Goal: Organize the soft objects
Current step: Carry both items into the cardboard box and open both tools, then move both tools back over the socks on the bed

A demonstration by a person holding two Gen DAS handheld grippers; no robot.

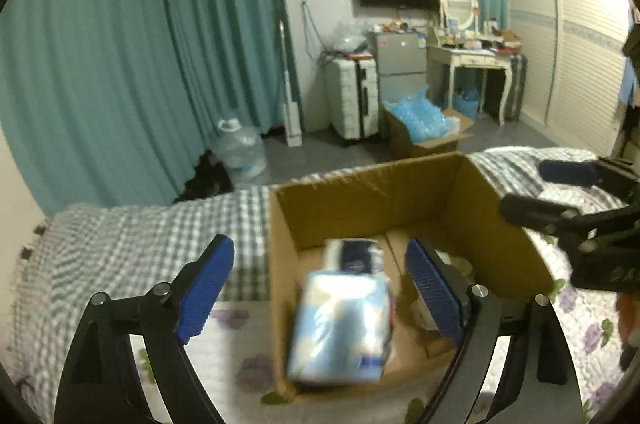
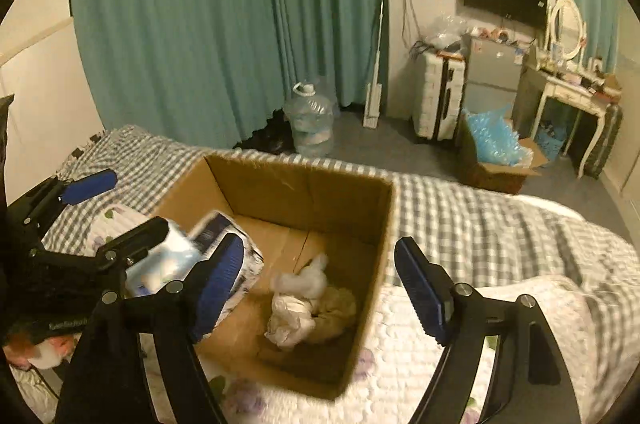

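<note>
An open cardboard box [image 1: 400,200] stands on the bed; it also shows in the right wrist view [image 2: 304,192]. My left gripper [image 1: 320,288] is open above the box's near left part. A light blue soft pack [image 1: 340,328], blurred, is below and between its fingers, not touched by them. It shows in the right wrist view [image 2: 172,256] by the left gripper [image 2: 120,208]. A dark-labelled pack [image 1: 354,256] lies in the box. My right gripper [image 2: 320,284] is open over the box's right wall. A white and beige cloth bundle [image 2: 308,300] lies in the box.
The bed carries a grey checked blanket [image 1: 152,236] and a white floral quilt [image 2: 460,336]. Beyond the bed on the floor are a water jug [image 1: 240,152], a white suitcase [image 1: 354,96], a box of blue bags [image 1: 424,124] and a dressing table [image 1: 472,64].
</note>
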